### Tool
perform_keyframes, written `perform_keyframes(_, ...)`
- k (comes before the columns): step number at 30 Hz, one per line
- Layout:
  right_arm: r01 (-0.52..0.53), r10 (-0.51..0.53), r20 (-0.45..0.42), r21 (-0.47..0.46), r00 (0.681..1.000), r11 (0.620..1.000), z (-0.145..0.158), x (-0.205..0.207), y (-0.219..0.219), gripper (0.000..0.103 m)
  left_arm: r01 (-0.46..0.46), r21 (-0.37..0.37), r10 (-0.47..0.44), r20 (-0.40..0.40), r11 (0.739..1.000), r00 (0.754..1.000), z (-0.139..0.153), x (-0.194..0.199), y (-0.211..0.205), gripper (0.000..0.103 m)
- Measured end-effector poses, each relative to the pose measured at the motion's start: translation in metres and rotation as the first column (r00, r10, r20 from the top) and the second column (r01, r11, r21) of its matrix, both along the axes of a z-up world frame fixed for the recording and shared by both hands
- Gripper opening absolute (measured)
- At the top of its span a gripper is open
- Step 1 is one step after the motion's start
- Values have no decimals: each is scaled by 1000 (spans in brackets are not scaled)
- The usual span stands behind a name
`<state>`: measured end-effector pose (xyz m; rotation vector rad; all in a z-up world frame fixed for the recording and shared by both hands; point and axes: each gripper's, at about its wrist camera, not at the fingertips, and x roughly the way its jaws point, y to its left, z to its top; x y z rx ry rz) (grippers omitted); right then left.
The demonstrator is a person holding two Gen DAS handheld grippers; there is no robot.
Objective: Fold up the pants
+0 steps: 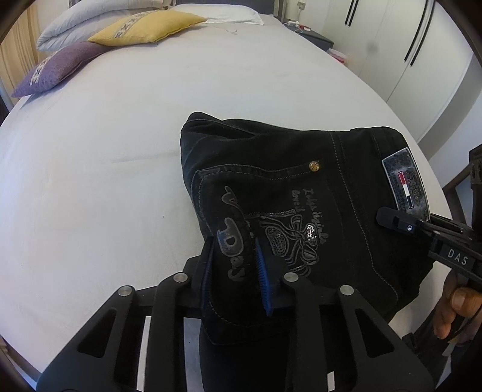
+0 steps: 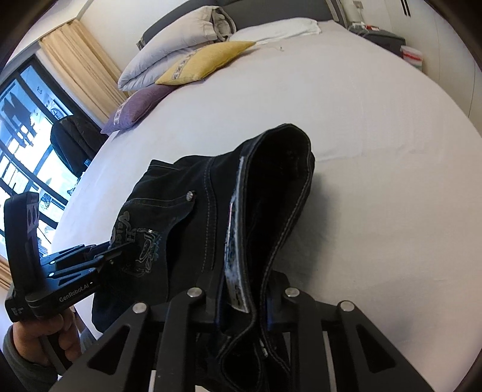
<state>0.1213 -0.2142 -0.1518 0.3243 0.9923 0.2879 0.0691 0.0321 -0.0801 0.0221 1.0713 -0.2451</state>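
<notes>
Black jeans (image 1: 280, 193) with a printed back pocket and a waist patch (image 1: 405, 184) lie bunched on the white bed (image 1: 120, 135). My left gripper (image 1: 235, 271) is shut on a fold of the jeans at the pocket, blue pads pressing the cloth. My right gripper (image 2: 244, 298) is shut on the waistband of the jeans (image 2: 271, 187), which stands up as an open loop. The right gripper shows at the right edge of the left wrist view (image 1: 400, 223); the left gripper shows at the left in the right wrist view (image 2: 99, 265).
A yellow pillow (image 1: 147, 28), a purple pillow (image 1: 57, 67) and a folded duvet (image 2: 180, 42) lie at the head of the bed. White wardrobe doors (image 1: 421, 51) stand at the right. A window (image 2: 27, 144) and curtain are at the left.
</notes>
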Motion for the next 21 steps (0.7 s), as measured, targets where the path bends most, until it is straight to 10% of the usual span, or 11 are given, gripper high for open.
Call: perform_keyframes(21, 28, -25, 155, -20, 988, 999, 76, 13, -41, 21, 69, -21, -66, 125, 997, 990, 68, 1, -49, 20)
